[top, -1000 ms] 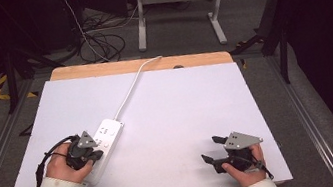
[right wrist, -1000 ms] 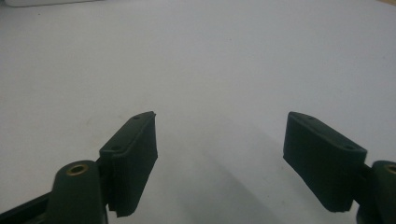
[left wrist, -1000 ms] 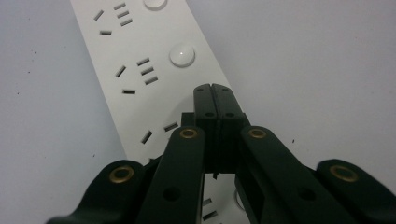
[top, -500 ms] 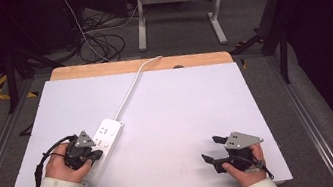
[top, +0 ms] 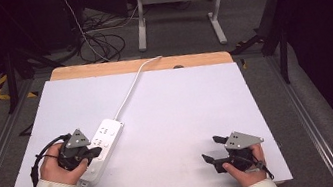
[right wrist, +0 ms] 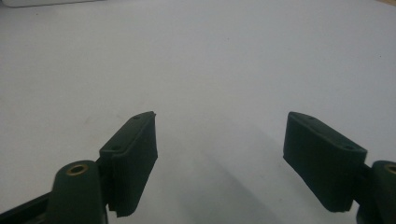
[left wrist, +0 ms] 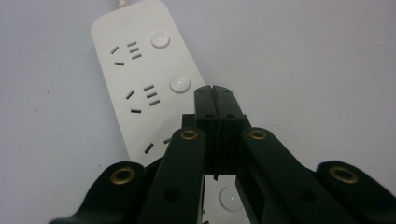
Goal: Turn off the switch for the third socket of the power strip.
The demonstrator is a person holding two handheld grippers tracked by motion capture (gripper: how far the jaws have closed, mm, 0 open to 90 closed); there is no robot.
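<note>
A white power strip (top: 100, 148) (left wrist: 140, 79) with several sockets and round buttons lies on the white table (top: 177, 107), its cable (top: 132, 83) running to the far edge. My left gripper (top: 94, 152) (left wrist: 215, 93) hovers over the strip's near half, jaws pressed together with nothing between them, tips just right of the middle button (left wrist: 180, 84). Another button (left wrist: 232, 198) shows under the jaws. My right gripper (top: 211, 150) (right wrist: 219, 135) rests near the front right of the table, jaws wide apart over bare surface.
A wooden strip (top: 140, 66) runs along the table's far edge. Beyond it are a metal stand (top: 176, 6) and loose cables (top: 100, 38) on the floor. Metal rails (top: 310, 116) flank the table.
</note>
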